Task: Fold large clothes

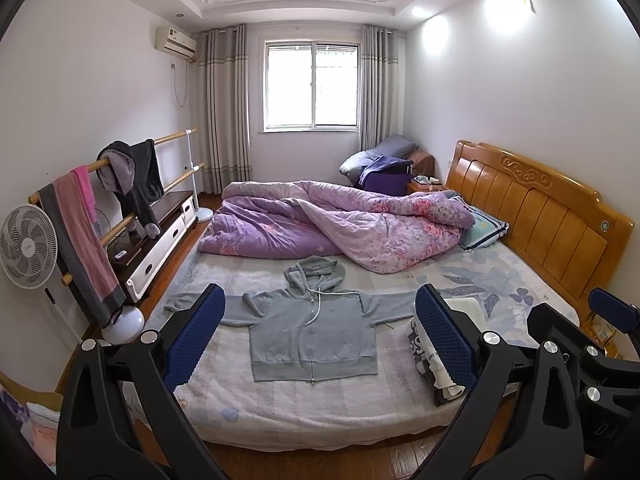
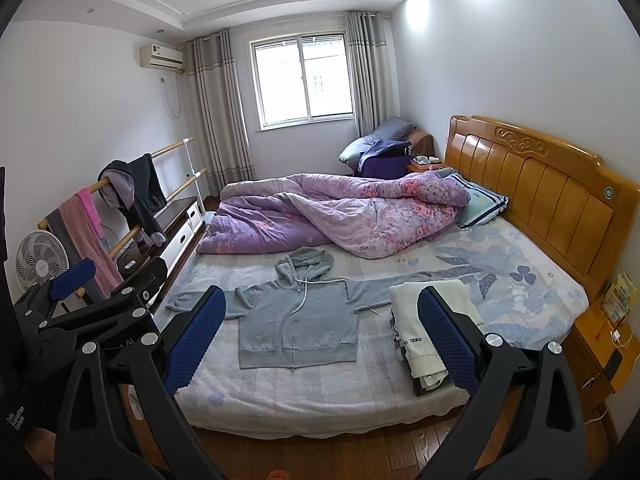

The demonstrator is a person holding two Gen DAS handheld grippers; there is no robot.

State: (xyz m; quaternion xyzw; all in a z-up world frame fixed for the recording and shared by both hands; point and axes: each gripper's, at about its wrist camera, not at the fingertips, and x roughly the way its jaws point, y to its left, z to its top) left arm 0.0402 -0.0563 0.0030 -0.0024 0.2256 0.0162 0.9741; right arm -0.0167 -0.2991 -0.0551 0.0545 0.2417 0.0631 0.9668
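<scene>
Hoodie (image 1: 314,332) lies flat on bed (image 1: 320,408), frame centre, sleeves spread, unfolded. Folded stack (image 2: 424,332) at its right suggests earlier garments finished. My left claw (image 1: 320,340) and right claw (image 2: 322,340) both gape, empty, above near bed edge. Folding not begun.

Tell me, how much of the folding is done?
Done: a folded pile sits on the bed's right side. In hand: nothing; the left tool and right tool are open, short of the bed. Left: the grey hoodie lies flat, sleeves out, not yet folded.
</scene>
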